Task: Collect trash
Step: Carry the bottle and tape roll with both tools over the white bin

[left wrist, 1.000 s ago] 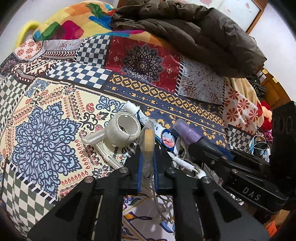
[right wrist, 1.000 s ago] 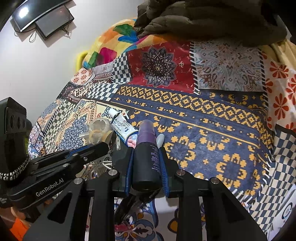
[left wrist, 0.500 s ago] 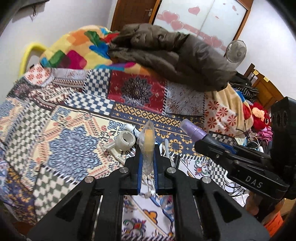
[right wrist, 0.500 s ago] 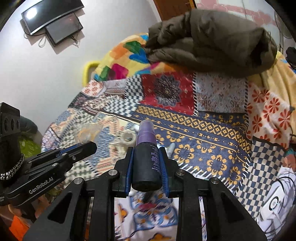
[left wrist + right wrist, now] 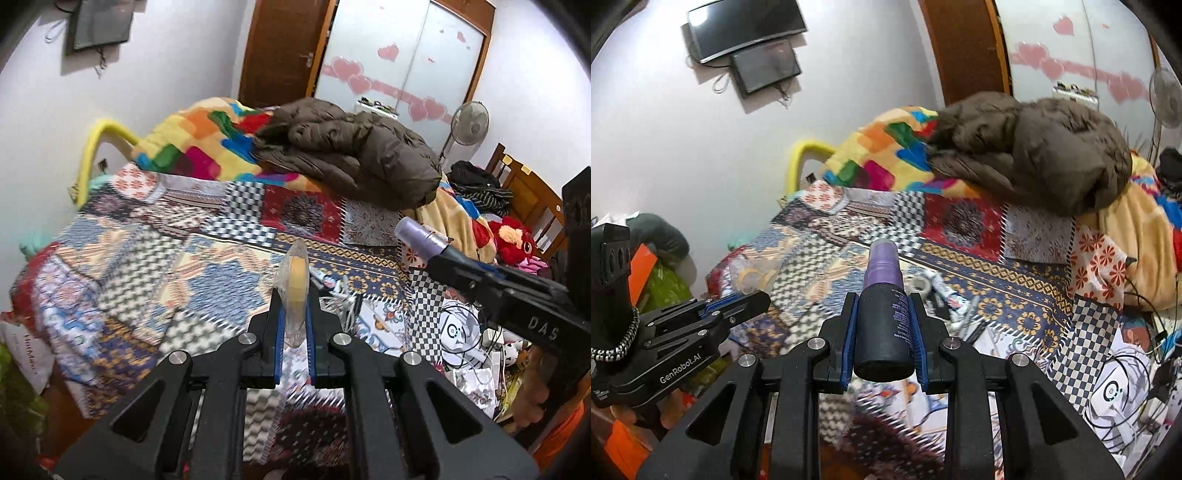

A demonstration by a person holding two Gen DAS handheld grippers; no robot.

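Observation:
My left gripper [image 5: 293,310] is shut on a clear plastic packet [image 5: 294,273] with yellow tape rings inside, seen edge-on and held well above the patchwork bedspread [image 5: 155,258]. In the right wrist view the same packet [image 5: 753,275] sticks out of the left gripper [image 5: 753,299] at the left. My right gripper [image 5: 882,314] is shut on a dark bottle [image 5: 884,325] with a purple cap, also up in the air. The bottle [image 5: 417,236] shows at the right of the left wrist view. A white tape roll [image 5: 919,284] and a toothpaste tube [image 5: 942,293] lie on the bed below.
A brown jacket [image 5: 354,155] and a colourful blanket [image 5: 192,147] are heaped at the bed's far end. White cables [image 5: 458,332] and papers lie at the right, beside a red plush toy [image 5: 511,236] and a wooden chair [image 5: 528,192]. Two screens [image 5: 753,40] hang on the wall.
Both grippers rose and drew back from the bed, each keeping its load. The bed now looks smaller and farther off, and the tape roll and tube stayed on it.

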